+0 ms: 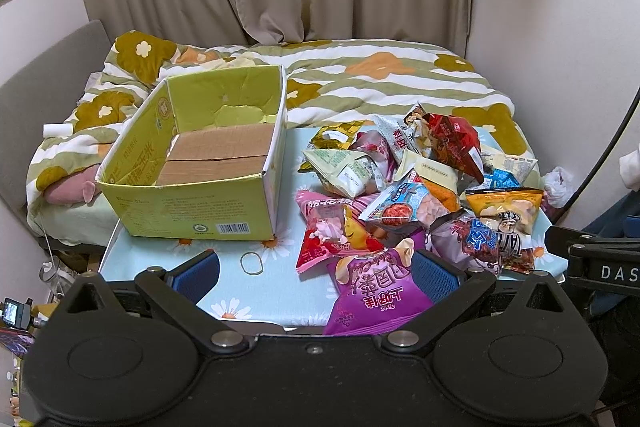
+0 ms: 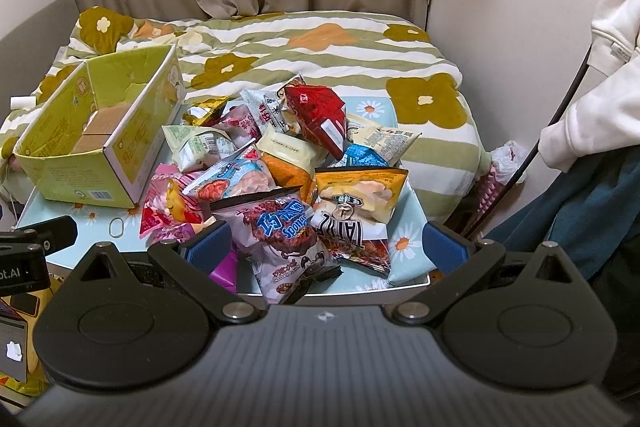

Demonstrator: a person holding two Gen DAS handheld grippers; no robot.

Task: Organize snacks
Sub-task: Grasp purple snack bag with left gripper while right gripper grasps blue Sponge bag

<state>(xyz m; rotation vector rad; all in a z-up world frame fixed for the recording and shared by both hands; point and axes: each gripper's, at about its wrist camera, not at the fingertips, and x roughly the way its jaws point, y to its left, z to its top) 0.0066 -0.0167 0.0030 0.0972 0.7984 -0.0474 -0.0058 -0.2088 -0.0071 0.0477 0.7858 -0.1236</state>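
An empty yellow-green cardboard box (image 1: 192,163) (image 2: 92,147) stands open on the left of a small table with a daisy-print cloth (image 1: 160,259) (image 2: 404,239). To its right lies a pile of several snack bags (image 1: 416,183) (image 2: 288,155). A purple bag (image 1: 376,291) lies nearest the left gripper (image 1: 316,275), which is open and holds nothing; the bag sits between its blue pads, closer to the right one. The right gripper (image 2: 324,247) is open over a pale bag with blue lettering (image 2: 284,239) and a yellow-topped bag (image 2: 356,203).
A rubber band (image 1: 252,263) (image 2: 116,227) lies on the cloth in front of the box. Behind the table is a bed with a flowered, striped quilt (image 1: 360,79) (image 2: 320,43), curtains beyond it. A person's white sleeve (image 2: 592,99) is at the right.
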